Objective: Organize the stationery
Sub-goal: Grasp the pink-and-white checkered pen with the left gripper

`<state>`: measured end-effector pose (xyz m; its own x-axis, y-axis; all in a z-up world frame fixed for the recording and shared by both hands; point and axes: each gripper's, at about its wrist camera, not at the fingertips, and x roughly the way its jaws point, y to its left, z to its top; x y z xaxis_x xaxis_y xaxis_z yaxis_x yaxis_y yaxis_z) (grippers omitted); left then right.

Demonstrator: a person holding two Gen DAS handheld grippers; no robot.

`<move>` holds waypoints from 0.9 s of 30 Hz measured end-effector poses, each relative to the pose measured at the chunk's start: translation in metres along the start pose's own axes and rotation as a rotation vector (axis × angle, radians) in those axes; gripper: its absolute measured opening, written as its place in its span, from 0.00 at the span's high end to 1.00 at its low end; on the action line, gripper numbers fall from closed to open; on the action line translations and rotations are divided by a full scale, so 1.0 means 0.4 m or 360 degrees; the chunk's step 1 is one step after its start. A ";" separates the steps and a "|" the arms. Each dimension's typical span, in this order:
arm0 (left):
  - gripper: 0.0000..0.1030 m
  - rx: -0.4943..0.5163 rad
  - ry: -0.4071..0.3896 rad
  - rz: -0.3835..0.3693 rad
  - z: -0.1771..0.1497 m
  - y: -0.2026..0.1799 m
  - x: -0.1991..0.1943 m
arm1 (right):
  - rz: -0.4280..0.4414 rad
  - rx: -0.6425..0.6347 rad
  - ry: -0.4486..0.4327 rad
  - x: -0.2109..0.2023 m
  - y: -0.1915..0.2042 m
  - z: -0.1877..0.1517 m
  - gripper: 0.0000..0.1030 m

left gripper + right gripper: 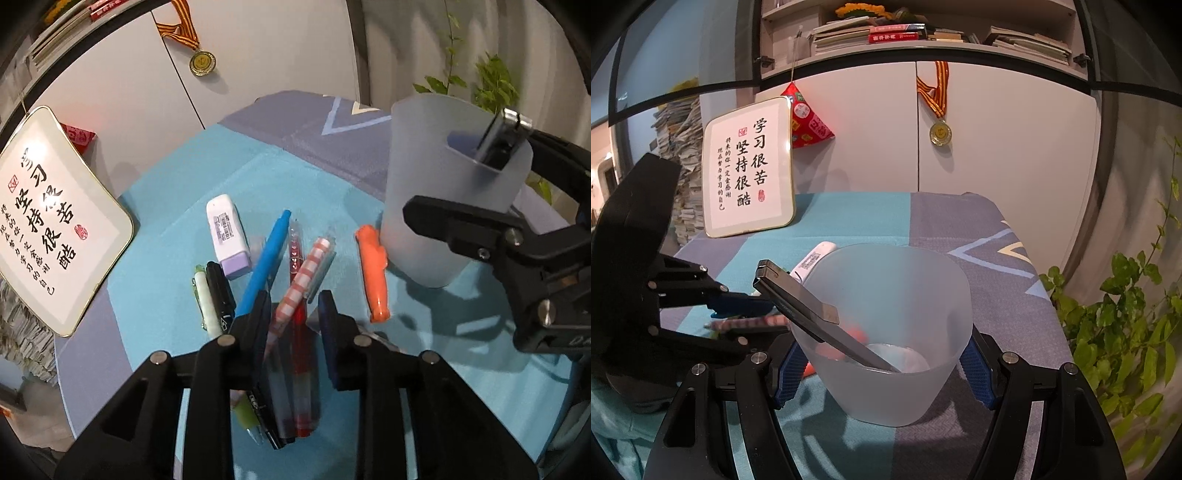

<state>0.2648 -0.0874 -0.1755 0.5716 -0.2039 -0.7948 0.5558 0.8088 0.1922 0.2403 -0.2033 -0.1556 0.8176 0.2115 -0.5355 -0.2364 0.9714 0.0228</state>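
Observation:
Several pens lie in a bunch on the blue cloth: a blue pen [264, 262], a red pen [301, 332], a red-checked pen [303, 280], a black marker [221, 295] and a pale green pen [205, 302]. My left gripper [293, 314] is open just above this bunch, its fingers either side of the red and checked pens. An orange cutter [373, 273] and a white-purple eraser [229, 236] lie beside them. My right gripper [882, 373] is shut on the frosted plastic cup [886, 332], which holds a dark flat tool [809, 310] leaning inside.
A framed calligraphy board [750, 173] leans against the white cabinet [997, 140] at the back left. A medal [940, 133] hangs on the cabinet door. A leafy green plant [1126, 332] stands off the table's right edge. Stacked papers [683, 166] rise at left.

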 end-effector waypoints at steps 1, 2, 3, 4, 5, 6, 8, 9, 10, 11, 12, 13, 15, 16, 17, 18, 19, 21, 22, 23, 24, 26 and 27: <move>0.76 -0.0010 0.0006 -0.0006 -0.002 0.004 -0.001 | 0.0003 0.0002 0.0002 0.001 0.000 0.000 0.29; 0.80 -0.0023 0.0018 -0.0019 -0.005 0.008 -0.001 | 0.0003 0.0002 0.0002 0.001 0.000 0.000 0.29; 0.86 -0.0041 0.0034 -0.0051 -0.009 0.014 -0.005 | 0.0002 0.0001 0.0002 0.001 0.001 0.000 0.29; 0.91 -0.0063 0.0049 -0.0073 -0.014 0.016 -0.010 | 0.0002 0.0001 0.0002 0.001 -0.001 0.000 0.29; 0.92 -0.0093 0.0068 -0.0069 -0.020 0.019 -0.014 | 0.0001 0.0001 0.0002 0.001 -0.001 0.000 0.29; 0.92 -0.0130 0.0082 -0.0055 -0.027 0.023 -0.021 | 0.0000 0.0003 0.0001 0.002 -0.001 0.001 0.29; 0.92 -0.0216 0.0105 -0.0053 -0.047 0.029 -0.040 | -0.0002 0.0006 0.0001 0.002 -0.002 0.000 0.29; 0.92 -0.0274 0.0116 -0.0068 -0.059 0.036 -0.050 | -0.0004 0.0009 0.0000 0.002 -0.002 0.000 0.29; 0.93 -0.0355 0.0135 -0.0105 -0.079 0.045 -0.068 | -0.0006 0.0011 -0.0001 0.002 -0.004 0.000 0.29; 0.93 -0.0398 0.0145 -0.0124 -0.092 0.049 -0.080 | -0.0009 0.0016 -0.0001 0.002 -0.004 0.000 0.29; 0.93 -0.0434 0.0151 -0.0130 -0.111 0.047 -0.096 | -0.0009 0.0018 -0.0001 0.001 -0.006 0.000 0.29; 0.93 -0.0460 0.0156 -0.0125 -0.131 0.044 -0.113 | -0.0008 0.0020 -0.0001 0.001 -0.007 0.000 0.29; 0.93 -0.0505 0.0166 -0.0116 -0.176 0.033 -0.143 | -0.0010 0.0018 -0.0001 0.001 -0.007 0.000 0.29; 0.93 -0.0524 0.0177 -0.0120 -0.191 0.030 -0.149 | -0.0009 0.0018 -0.0001 0.001 -0.007 0.000 0.29; 0.92 -0.0539 0.0196 -0.0129 -0.209 0.024 -0.153 | -0.0010 0.0018 -0.0001 0.001 -0.007 0.000 0.29; 0.92 -0.0535 0.0200 -0.0128 -0.221 0.015 -0.158 | -0.0010 0.0018 -0.0001 0.001 -0.008 0.001 0.29; 0.91 -0.0512 0.0210 -0.0104 -0.230 0.006 -0.161 | -0.0010 0.0018 -0.0001 0.001 -0.007 0.001 0.29; 0.91 -0.0472 0.0226 -0.0076 -0.231 -0.006 -0.159 | -0.0014 0.0018 -0.0001 0.001 -0.007 0.001 0.29; 0.90 -0.0454 0.0227 -0.0063 -0.228 -0.011 -0.157 | -0.0015 0.0018 -0.0002 0.001 -0.006 0.000 0.29; 0.84 -0.0433 0.0224 -0.0045 -0.221 -0.014 -0.154 | -0.0018 0.0020 -0.0002 0.001 -0.007 0.000 0.29; 0.80 -0.0412 0.0215 -0.0028 -0.212 -0.016 -0.151 | -0.0020 0.0022 -0.0003 0.000 -0.008 -0.001 0.29; 0.66 -0.0382 0.0197 -0.0013 -0.194 -0.014 -0.144 | -0.0020 0.0032 -0.0004 0.000 -0.011 -0.001 0.29; 0.65 -0.0368 0.0194 0.0000 -0.183 -0.014 -0.135 | -0.0016 0.0038 -0.0005 0.000 -0.014 0.000 0.29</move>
<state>0.1867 -0.0405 -0.1755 0.4869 -0.1476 -0.8609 0.3953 0.9161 0.0665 0.2415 -0.2086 -0.1558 0.8216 0.2018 -0.5331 -0.2155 0.9758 0.0373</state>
